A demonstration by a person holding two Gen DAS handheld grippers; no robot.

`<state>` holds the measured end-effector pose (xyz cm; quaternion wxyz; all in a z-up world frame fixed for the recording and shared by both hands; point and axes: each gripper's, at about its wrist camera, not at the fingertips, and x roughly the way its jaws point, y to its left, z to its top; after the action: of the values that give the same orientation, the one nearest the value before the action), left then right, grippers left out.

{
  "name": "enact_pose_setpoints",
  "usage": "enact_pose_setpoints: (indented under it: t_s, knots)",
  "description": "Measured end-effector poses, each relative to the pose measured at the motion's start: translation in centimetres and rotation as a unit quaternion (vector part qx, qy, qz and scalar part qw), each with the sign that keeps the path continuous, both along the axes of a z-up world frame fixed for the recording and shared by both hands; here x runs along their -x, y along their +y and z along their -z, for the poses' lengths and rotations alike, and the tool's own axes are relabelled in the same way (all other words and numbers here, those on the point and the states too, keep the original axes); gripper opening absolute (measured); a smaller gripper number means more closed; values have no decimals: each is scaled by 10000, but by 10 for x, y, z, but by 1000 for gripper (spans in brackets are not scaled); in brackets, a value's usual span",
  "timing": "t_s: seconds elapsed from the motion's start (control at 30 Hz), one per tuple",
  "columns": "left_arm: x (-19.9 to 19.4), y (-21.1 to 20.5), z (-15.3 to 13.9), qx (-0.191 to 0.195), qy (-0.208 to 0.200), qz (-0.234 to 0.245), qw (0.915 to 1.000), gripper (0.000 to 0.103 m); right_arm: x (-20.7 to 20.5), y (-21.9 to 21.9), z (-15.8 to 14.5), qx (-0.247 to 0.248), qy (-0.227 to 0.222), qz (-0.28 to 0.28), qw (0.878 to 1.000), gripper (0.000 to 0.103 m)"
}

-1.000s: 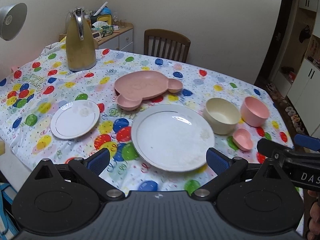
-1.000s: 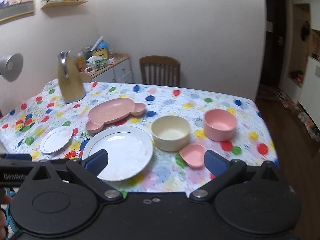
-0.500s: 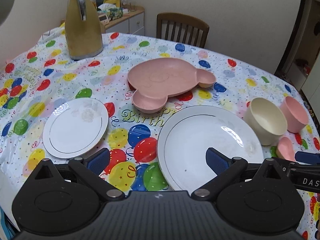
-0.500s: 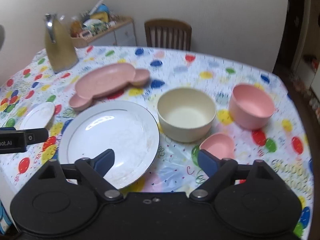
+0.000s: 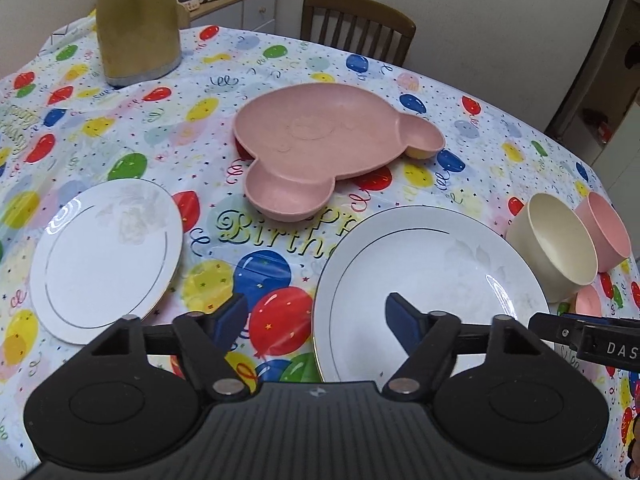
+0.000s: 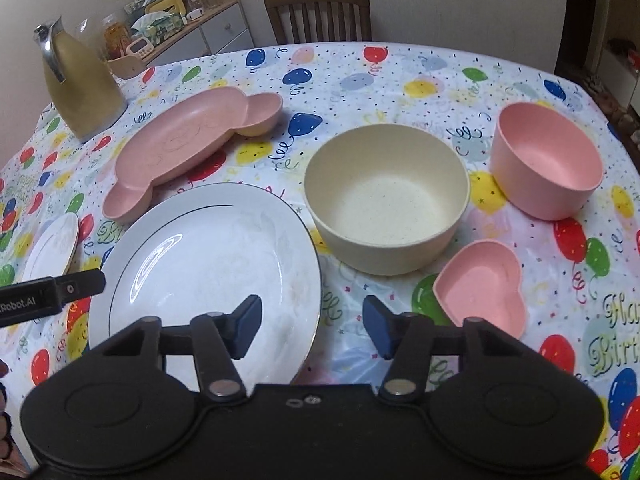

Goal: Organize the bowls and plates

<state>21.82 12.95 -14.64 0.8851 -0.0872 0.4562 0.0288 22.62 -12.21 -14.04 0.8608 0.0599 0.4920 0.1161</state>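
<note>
Both grippers, left gripper point(image 5: 316, 318) and right gripper point(image 6: 310, 326), hover with jaws spread and empty straddling opposite rims of the large white plate point(image 5: 432, 280) at the counter's near edge; it looks glazed, slippery and breakable, best pinched at the rim.

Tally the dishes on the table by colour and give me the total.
White: 2, the large plate and the small plate.
Pink: 3, the bear-shaped divided plate, the pink bowl and the heart-shaped dish.
Cream: 1, the cream bowl.
Total: 6 dishes.
</note>
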Motion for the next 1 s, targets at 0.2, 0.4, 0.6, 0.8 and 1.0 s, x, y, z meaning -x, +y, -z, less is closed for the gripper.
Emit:
enact_pose_setpoints:
  t_s: [0.2, 0.4, 0.6, 0.8, 1.0]
  knots:
    - [-11, 0, 7, 146, 94, 96, 9998, 62, -11, 3, 6, -66, 129, -47, 9999, 32]
    - [-17, 1, 14, 275, 235, 125, 9993, 51, -16, 3, 8, -95, 197, -68, 9997, 19]
    - [-20, 4, 19, 582, 369, 166, 9975, 29, -19, 1, 8, -51, 231, -81, 9997, 10]
    - [-19, 8, 20, 595, 428, 155, 9972, 22, -20, 0, 8, -50, 278, -88, 9996, 7]
    - [-8, 5, 17, 642, 541, 218, 9962, 22, -11, 0, 7, 81, 270, -169, 9995, 7]
